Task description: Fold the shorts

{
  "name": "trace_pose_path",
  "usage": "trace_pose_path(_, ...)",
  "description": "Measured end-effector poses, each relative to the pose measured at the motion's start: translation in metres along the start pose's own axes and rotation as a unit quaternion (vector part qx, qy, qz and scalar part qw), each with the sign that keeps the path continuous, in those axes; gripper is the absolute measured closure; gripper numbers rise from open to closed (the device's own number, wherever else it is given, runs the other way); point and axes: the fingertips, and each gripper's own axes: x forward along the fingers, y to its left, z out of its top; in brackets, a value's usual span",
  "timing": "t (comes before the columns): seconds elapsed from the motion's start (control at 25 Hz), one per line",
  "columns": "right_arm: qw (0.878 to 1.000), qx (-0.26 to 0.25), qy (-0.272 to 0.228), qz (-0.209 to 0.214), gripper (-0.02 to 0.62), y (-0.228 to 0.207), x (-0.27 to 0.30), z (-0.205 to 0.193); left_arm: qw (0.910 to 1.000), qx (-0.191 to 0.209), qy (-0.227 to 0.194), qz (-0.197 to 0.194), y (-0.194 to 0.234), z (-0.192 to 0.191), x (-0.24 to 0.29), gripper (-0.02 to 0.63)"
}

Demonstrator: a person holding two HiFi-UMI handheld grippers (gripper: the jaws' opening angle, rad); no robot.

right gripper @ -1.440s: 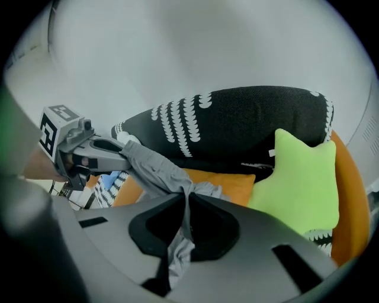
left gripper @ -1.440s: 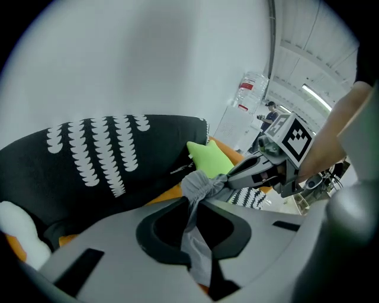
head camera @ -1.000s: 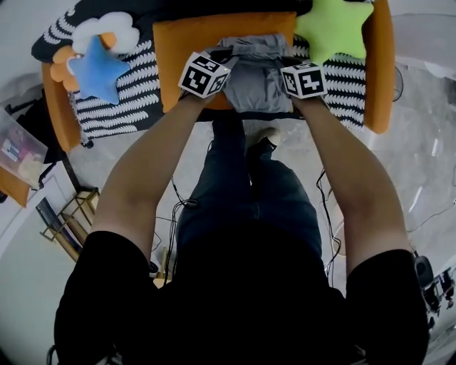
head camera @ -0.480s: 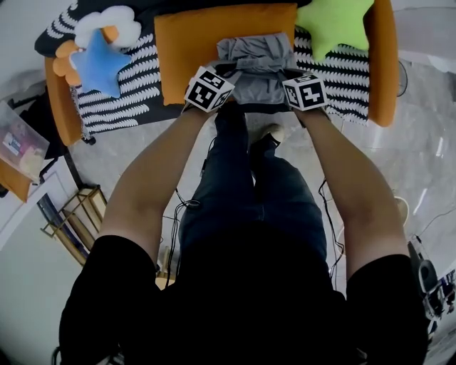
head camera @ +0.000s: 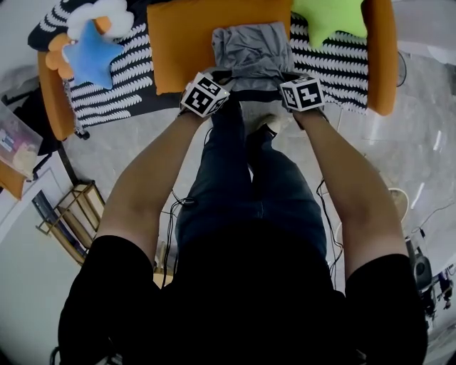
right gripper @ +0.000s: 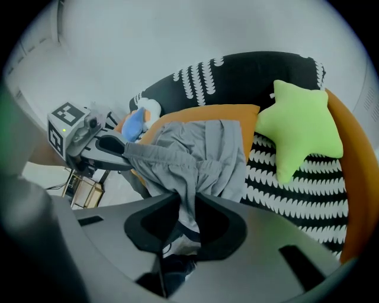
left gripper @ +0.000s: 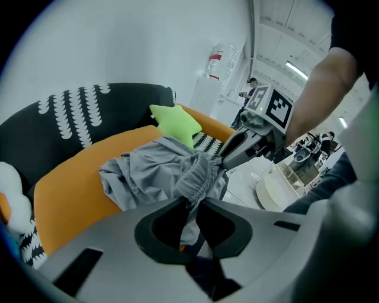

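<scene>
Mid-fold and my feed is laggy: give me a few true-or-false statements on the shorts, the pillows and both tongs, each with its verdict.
1. The grey shorts lie on the orange cushion. True.
2. The green star pillow sits at the left of the head view. False: the green star pillow is at the upper right; the blue star pillow is the one on the left.
3. Shorts fabric runs between the jaws of both the left tongs and the right tongs. True; both sets of jaws have just been opening.
4. The shorts hang in the air, clear of the cushion. False: they rest bunched on it, and only their near edge is at the tongs.
</scene>
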Motion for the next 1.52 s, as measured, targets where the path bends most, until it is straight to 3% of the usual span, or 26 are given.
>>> trace_pose_path(0.24,0.999,0.028,-0.029,-0.001,0.476,-0.013,-0.011,-0.002,0.9994,0.006,0.030,-0.019,-0.015,-0.030,0.011,0.520)
trace_pose_path(0.48,0.996,0.040,-0.079,-0.013,0.476,-0.027,-0.021,0.029,0.9970,0.026,0.057,-0.046,-0.037,-0.051,0.016,0.485)
trace_pose_path(0.68,0.996,0.027,-0.080,-0.026,0.492,-0.030,-0.007,0.048,0.9958,0.033,0.067,-0.053,-0.044,-0.063,0.019,0.472)
trace_pose_path(0.84,0.997,0.039,-0.072,-0.010,0.486,-0.030,0.012,0.054,0.9947,0.039,0.074,-0.059,-0.049,-0.071,0.023,0.468)
trace_pose_path(0.96,0.998,0.032,-0.047,0.013,0.492,-0.018,0.021,0.044,0.9955,0.027,0.072,-0.055,-0.048,-0.076,0.022,0.463)
trace_pose_path(1.12,1.000,0.009,-0.021,0.015,0.528,-0.007,0.016,0.011,0.9944,0.016,0.087,-0.057,-0.054,-0.089,0.022,0.459)
trace_pose_path(1.28,1.000,-0.011,0.017,0.014,0.523,-0.003,0.008,-0.026,0.9931,0.008,0.100,-0.061,-0.061,-0.097,0.020,0.453)
trace_pose_path(1.52,1.000,-0.001,0.021,0.009,0.512,-0.002,-0.013,-0.037,0.9940,0.008,0.094,-0.055,-0.066,-0.078,0.008,0.453)
